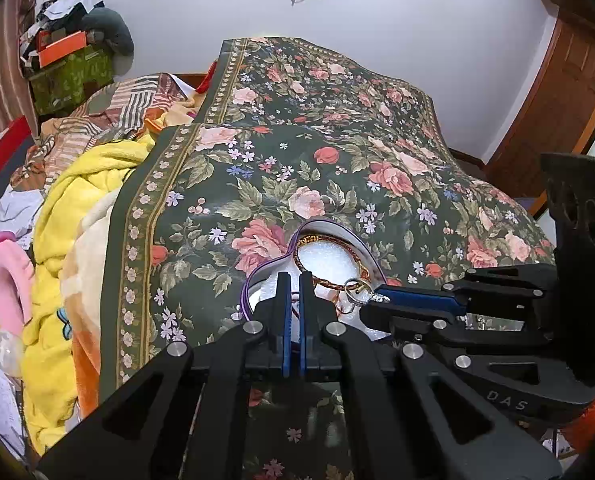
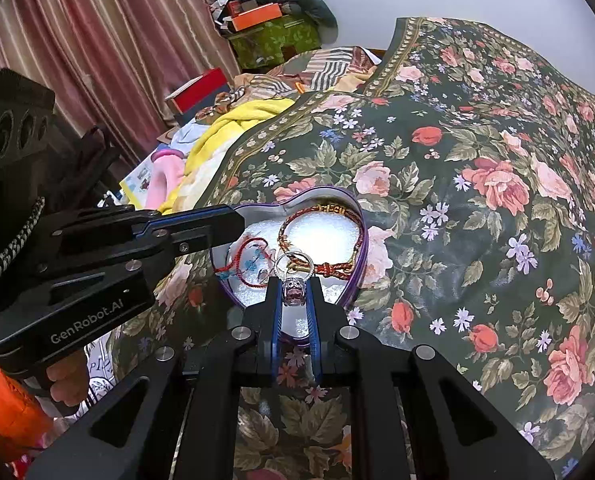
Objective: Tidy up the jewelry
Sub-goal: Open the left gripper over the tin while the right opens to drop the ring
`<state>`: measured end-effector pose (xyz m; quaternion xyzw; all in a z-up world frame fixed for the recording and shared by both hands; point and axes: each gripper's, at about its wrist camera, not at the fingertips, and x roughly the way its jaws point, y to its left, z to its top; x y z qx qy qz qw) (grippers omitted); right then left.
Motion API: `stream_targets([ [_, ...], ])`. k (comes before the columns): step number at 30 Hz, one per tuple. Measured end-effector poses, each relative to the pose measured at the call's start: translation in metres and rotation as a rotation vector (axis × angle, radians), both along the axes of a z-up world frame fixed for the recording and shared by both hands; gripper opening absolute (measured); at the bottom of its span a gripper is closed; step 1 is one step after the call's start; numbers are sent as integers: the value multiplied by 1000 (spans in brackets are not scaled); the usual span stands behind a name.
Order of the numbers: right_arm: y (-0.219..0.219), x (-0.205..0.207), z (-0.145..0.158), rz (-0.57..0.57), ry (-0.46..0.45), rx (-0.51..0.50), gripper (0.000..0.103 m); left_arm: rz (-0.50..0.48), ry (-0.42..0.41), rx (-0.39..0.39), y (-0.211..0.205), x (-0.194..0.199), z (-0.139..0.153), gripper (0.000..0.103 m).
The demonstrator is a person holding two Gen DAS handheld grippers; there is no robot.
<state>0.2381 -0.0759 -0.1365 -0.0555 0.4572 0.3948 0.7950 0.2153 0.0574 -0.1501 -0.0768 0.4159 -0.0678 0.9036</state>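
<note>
A heart-shaped tin with a purple rim and white lining lies open on the floral bedspread. Inside lie a braided brown-gold bracelet and a red cord bracelet with blue beads. My right gripper is shut on a silver ring with a purple stone, held just over the tin's near part. My left gripper is shut with nothing seen in it, its tips above the tin's left lobe.
A yellow blanket and pink fabric are heaped left of the bedspread. Boxes and clutter stand by the striped curtain. A wooden door is at the right. A hand with an orange sleeve holds the left gripper.
</note>
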Motion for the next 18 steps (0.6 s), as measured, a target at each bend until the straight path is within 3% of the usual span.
stream_targets([
  [5, 3, -2, 0, 11, -10, -23, 12, 4, 0, 15, 0, -1, 3, 2],
  [10, 2, -5, 2, 4, -22, -23, 25, 16, -4, 17, 3, -4, 9, 9],
  [18, -8, -9, 19, -26, -66, -13, 25, 28, -31, 28, 4, -12, 26, 11],
])
